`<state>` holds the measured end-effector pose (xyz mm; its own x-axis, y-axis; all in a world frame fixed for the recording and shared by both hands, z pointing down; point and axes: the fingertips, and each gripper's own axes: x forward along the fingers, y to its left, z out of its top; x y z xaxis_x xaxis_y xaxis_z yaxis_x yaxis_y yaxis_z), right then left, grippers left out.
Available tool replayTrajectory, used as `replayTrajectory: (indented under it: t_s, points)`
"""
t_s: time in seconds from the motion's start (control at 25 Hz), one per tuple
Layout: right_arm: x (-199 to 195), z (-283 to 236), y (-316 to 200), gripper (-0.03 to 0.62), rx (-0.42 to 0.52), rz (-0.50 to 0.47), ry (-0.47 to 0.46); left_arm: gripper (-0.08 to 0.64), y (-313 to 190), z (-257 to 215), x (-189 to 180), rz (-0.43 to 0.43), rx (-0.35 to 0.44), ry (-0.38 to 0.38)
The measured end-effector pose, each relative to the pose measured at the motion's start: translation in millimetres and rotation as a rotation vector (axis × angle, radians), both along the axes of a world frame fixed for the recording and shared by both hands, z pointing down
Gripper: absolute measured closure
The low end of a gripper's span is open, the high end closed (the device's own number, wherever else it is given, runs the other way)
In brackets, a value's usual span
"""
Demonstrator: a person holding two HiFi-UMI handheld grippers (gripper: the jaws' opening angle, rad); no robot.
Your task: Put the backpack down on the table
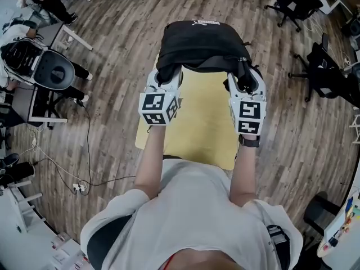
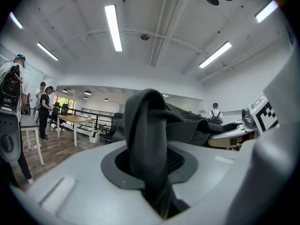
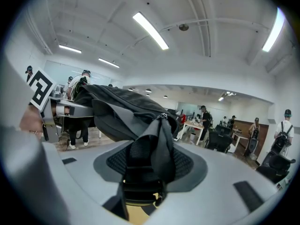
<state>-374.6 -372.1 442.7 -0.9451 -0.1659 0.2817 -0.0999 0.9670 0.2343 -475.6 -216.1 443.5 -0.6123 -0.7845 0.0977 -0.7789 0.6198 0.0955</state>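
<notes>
- My left gripper (image 1: pixel 166 79) and right gripper (image 1: pixel 246 81) each clamp the backpack (image 1: pixel 202 41).
- It seems held over the table's (image 1: pixel 205 122) far edge; next I should lower, then release.

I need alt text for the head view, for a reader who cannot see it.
A person holds a black backpack at the far end of a yellow table, with the left gripper and right gripper clamped on its near side.

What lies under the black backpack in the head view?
A yellow table lies under the backpack; its near part shows. Its far end is covered by the backpack, so whether they touch cannot be seen.
</notes>
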Motion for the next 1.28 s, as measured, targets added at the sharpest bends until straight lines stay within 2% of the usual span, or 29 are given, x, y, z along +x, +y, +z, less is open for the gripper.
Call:
replayTrajectory:
  t_s: [0.28, 0.64, 0.84, 1.28]
  points:
    - [-38.5, 32.7, -7.5, 0.376, -0.026, -0.004, 0.062, 0.471, -7.1, 33.1, -38.1, 0.001, -0.026, 0.056]
    - [-70.6, 83.1, -18.9, 0.376, -0.065, -0.004, 0.153, 0.472, -18.6, 87.5, -69.8, -0.001, -0.076, 0.124]
    - [-87.6, 116.3, -29.9, 0.374, -0.086, 0.0, 0.209, 0.472, -28.1, 123.2, -87.0, 0.022, -0.143, 0.132]
    - [-110.9, 198.7, -29.5, 0.374, -0.124, -0.011, 0.357, 0.472, -24.7, 210.4, -105.2, 0.01, -0.23, 0.251]
